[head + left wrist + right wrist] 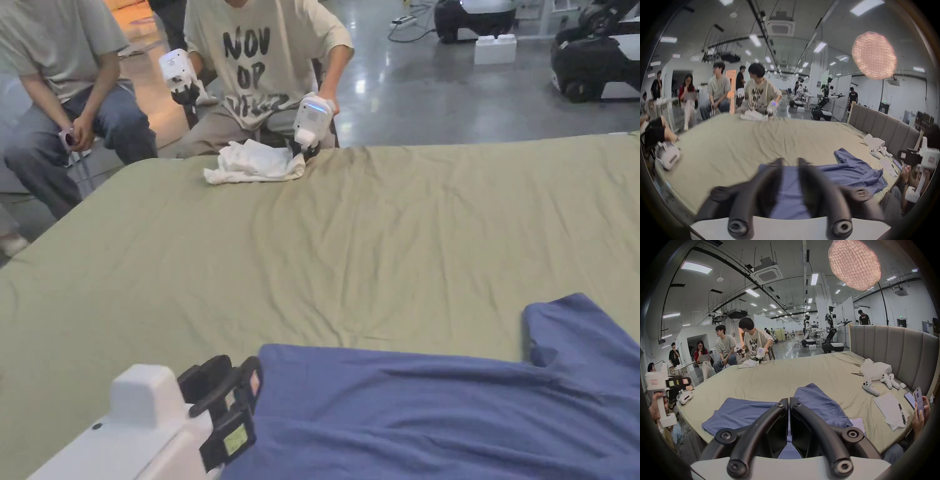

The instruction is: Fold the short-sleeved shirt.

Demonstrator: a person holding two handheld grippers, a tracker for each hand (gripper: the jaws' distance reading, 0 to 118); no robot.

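Observation:
A blue short-sleeved shirt (437, 406) lies spread and a little rumpled on the olive bed sheet (375, 250), at the near edge, with one sleeve (581, 331) sticking out to the far right. My left gripper (228, 375) hovers at the shirt's left edge. In the left gripper view it (791, 160) is blurred, open, with blue cloth (855, 170) showing through the gap between its jaws. My right gripper (789, 400) is shut, jaws together with nothing seen between them, above the shirt (745, 408). A hand holds it (899, 155) up at the bed's right side.
Across the bed a seated person works two grippers on a white garment (253, 162). A grey headboard (899, 353) stands at the right. Near it lie white controllers (870, 388) and papers with a pen (890, 408). A hand holds a phone (919, 399). A white headset (684, 396) rests at the left edge.

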